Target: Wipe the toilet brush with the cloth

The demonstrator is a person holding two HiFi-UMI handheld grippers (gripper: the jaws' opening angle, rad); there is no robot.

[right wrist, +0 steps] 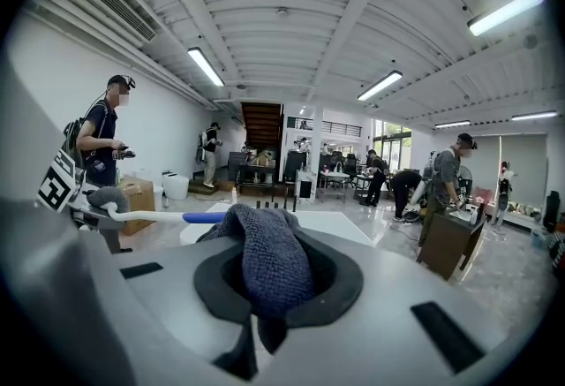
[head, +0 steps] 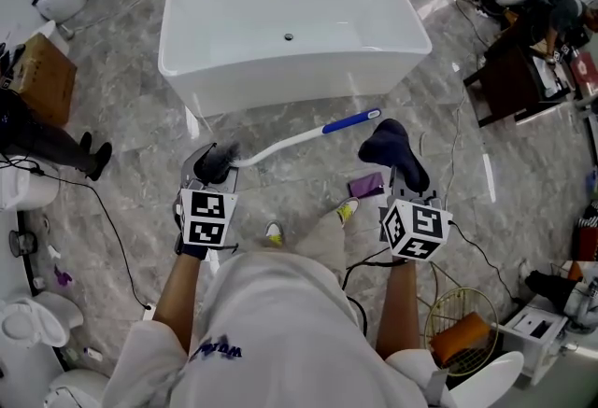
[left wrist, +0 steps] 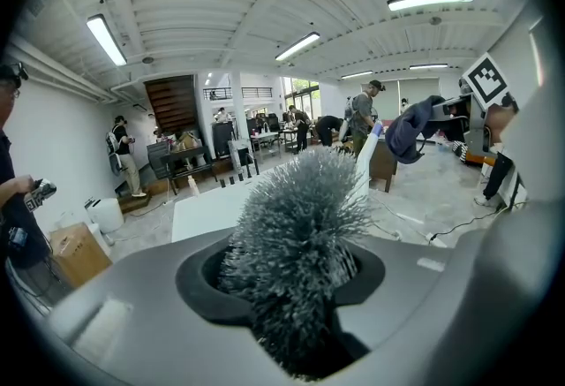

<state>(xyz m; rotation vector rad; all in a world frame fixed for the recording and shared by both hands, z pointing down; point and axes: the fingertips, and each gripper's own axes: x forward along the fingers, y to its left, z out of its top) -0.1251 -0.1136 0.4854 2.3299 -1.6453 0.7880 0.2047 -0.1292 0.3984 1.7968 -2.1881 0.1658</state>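
Observation:
My left gripper (head: 214,169) is shut on the grey bristle head (left wrist: 296,238) of the toilet brush (head: 280,147). Its white shaft runs up and right to a blue handle end (head: 352,122). My right gripper (head: 397,165) is shut on a dark blue cloth (head: 391,148), bunched just right of the blue handle end and apart from it. In the right gripper view the cloth (right wrist: 265,256) fills the jaws, with the brush shaft (right wrist: 150,218) lying to the left. In the left gripper view the cloth (left wrist: 410,128) hangs at the upper right.
A white bathtub (head: 290,28) stands just ahead on the marble floor. A purple item (head: 366,184) lies on the floor by my feet. A wire basket (head: 462,331) and white fixtures sit at the lower right, a toilet (head: 33,327) at the lower left.

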